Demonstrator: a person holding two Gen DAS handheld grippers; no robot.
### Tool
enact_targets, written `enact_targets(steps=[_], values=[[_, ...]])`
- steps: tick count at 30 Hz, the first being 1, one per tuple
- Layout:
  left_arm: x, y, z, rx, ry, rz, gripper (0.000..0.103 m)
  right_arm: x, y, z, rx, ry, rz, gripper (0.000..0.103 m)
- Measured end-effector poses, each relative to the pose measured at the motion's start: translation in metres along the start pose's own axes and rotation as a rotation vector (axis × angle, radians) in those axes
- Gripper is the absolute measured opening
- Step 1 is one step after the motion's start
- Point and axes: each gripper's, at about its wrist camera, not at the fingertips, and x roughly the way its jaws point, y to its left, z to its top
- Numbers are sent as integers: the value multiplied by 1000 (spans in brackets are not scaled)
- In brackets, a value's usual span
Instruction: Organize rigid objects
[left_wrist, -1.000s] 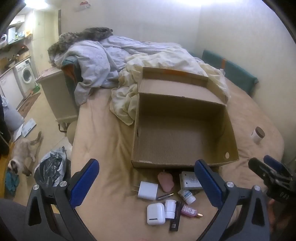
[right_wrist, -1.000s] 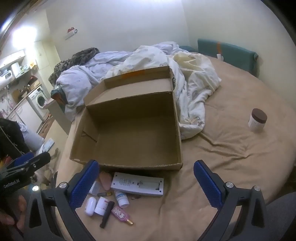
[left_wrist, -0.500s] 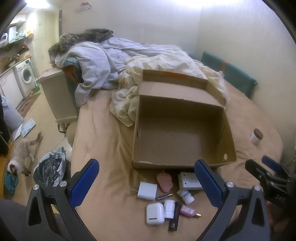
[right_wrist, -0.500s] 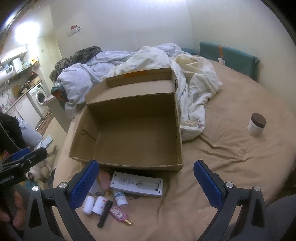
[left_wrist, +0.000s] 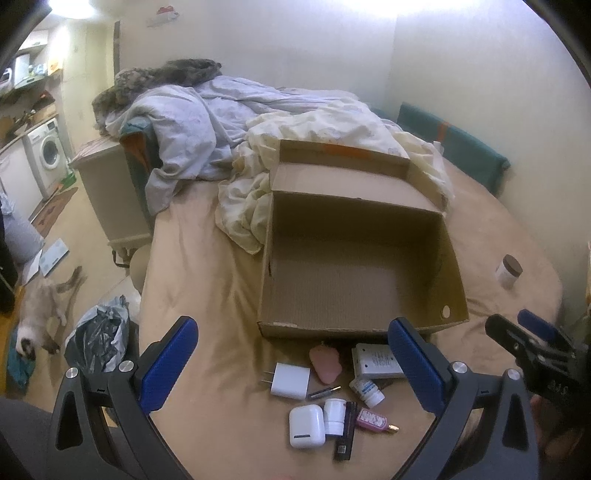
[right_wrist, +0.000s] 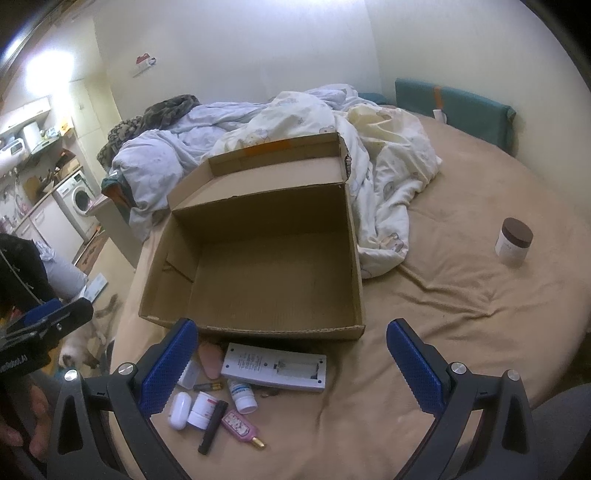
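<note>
Crowding is the risk — with both grippers (left_wrist: 291, 363) (right_wrist: 288, 363) spread apart, neighbours of the earbud case (left_wrist: 306, 431) could be knocked.

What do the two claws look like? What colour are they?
Both look alike. The left claw and the right claw each have two dark grey plastic arms with triangle cut-outs and silver bolts, tipped with bright blue ridged pads. No cables show. The left one carries small white lettering.
</note>
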Motion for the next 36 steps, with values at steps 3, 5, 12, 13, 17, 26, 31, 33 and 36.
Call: enact_targets(steps=[3,5,12,13,17,26,31,33,36], values=[[0,0,0,2,2,0,102,1,-1,0,5,4,-2,103],[0,-1,-1,-1,1,-1,102,1,-1,0,3,-1,-4,103],[0,0,-2,-9,7,-1,102,4,-3,-2,3,3,-12,103],[1,1,-1,-11,8,-1,102,4,-2,-2,1,4,-13,103],[1,4,-1,-18,13,0,102,4,-2,-2,2,3,-14,103],[3,7,0,-23,22,9,102,3,-2,-3,5,7,-17,103],[6,8,-2,-24,44,14,102,4,-2,-3,1,10,-20,103],[11,11,-3,-34,74,21,102,4,-3,-4,1,14,-23,103],[21,15,-6,-47,125,32,102,5,-3,-4,3,24,-23,103]])
